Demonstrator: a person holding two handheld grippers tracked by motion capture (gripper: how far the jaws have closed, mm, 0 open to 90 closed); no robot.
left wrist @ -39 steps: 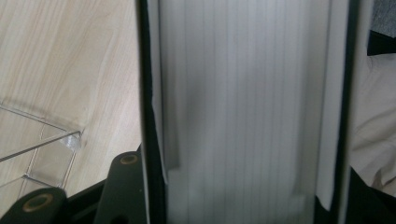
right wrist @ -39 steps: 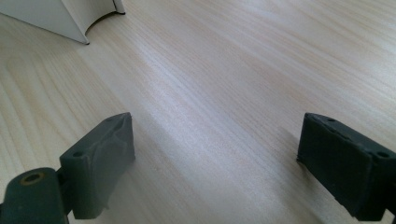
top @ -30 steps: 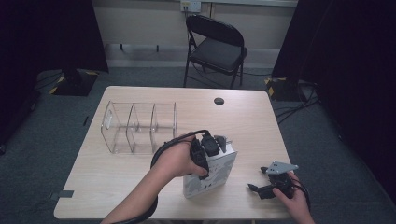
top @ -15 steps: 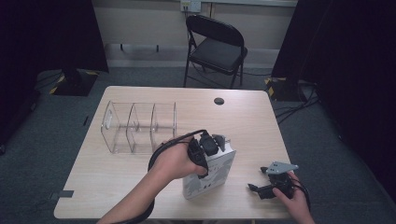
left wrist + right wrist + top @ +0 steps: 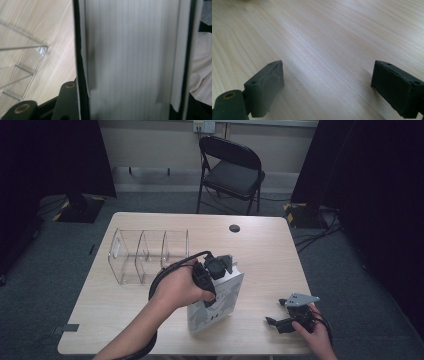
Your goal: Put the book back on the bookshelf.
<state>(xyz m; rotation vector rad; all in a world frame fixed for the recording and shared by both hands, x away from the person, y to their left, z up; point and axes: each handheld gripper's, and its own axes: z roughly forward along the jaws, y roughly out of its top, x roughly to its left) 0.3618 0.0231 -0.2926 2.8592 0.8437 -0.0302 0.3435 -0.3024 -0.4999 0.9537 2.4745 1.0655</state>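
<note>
A thick white book [image 5: 222,302] with a grey-patterned cover stands on edge near the table's front middle. My left gripper [image 5: 219,268] comes down on its top edge and is shut on it, with a hand wrapped around the gripper body. In the left gripper view the book's page edges [image 5: 130,57] run between the two black jaws of the left gripper [image 5: 130,105]. My right gripper [image 5: 275,323] rests low at the front right corner, jaws wide apart. In the right gripper view the right gripper [image 5: 327,85] has nothing but bare wood between its jaws.
A clear plastic organizer [image 5: 150,252] with three compartments lies left of the book; its edge [image 5: 22,72] is close by. The light wood table [image 5: 280,255] has a small black round cap [image 5: 234,228] near its far edge. A black folding chair [image 5: 232,172] stands behind.
My left hand has lifted slightly, taking the gripper and the top of the book a little up and to the right. The right gripper has stayed put.
</note>
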